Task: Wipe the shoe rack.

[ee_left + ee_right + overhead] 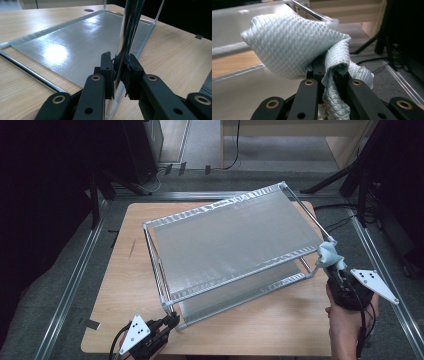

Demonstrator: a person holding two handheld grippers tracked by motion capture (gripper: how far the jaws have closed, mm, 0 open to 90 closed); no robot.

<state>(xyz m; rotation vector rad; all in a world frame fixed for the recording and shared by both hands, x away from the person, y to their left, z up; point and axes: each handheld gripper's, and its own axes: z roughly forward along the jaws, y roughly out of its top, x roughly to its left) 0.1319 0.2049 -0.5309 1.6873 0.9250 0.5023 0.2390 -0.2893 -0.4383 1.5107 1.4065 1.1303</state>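
We are pinching a pale blue-green cloth (294, 47), quilted in a fine diamond weave and bunched into a soft fold, between the closed jaws of our right gripper (334, 266); it is bulging just ahead of the jaws and pressing against the near right corner of a two-tier metal rack (235, 237). The rack's silvery shelf liners are catching the light, both tiers lying bare on the wooden table (125, 270). Our left gripper (119, 75) is clamping, jaws pressed together, on the rack's shiny upright corner post (125, 32), which is rising straight out between its pads.
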